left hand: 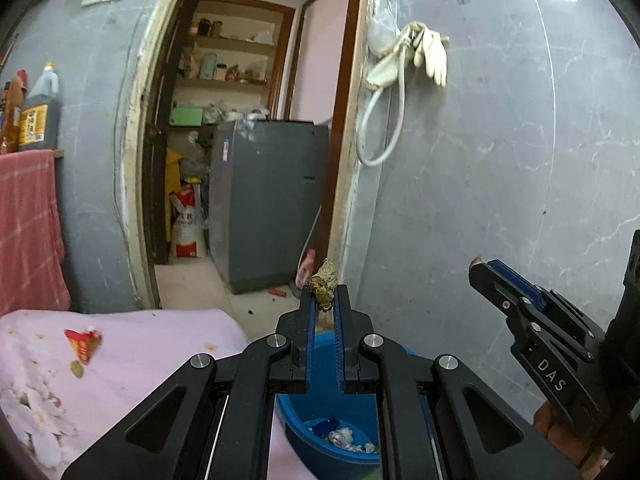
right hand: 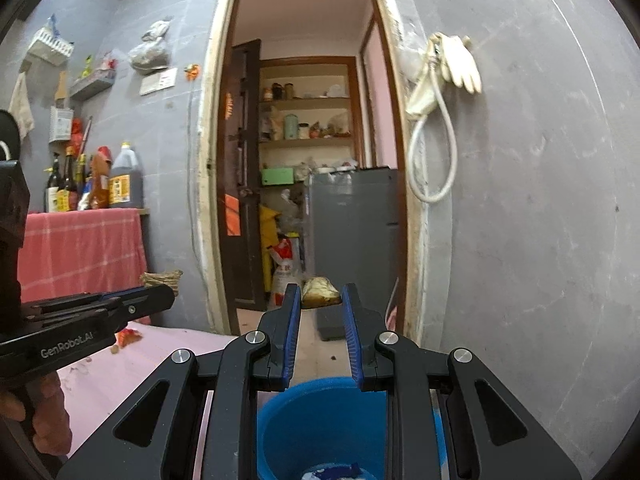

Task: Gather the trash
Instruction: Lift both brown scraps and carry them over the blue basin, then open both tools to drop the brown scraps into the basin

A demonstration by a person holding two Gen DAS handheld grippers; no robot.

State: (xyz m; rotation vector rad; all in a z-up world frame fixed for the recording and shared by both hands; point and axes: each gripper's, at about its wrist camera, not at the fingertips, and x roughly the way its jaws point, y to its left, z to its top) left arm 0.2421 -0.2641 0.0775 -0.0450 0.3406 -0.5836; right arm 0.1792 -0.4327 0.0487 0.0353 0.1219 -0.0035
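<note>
My left gripper [left hand: 323,294] is shut on a crumpled brownish scrap of trash [left hand: 323,282] held at its tips, above the blue bucket [left hand: 320,428]. The bucket holds several bits of wrapper and paper. My right gripper [right hand: 321,296] is shut on a yellowish-brown lump of trash [right hand: 320,291], also above the blue bucket [right hand: 320,420]. In the left wrist view the right gripper [left hand: 480,266] stands at the right with a scrap at its tip. In the right wrist view the left gripper [right hand: 168,292] reaches in from the left with its brownish scrap [right hand: 162,279].
A pink-covered table [left hand: 152,344] lies left of the bucket with a red wrapper [left hand: 83,343] and small scraps on it. Ahead is an open doorway with a grey appliance [left hand: 268,204] and shelves. Gloves [left hand: 430,54] and a hose hang on the grey wall at right.
</note>
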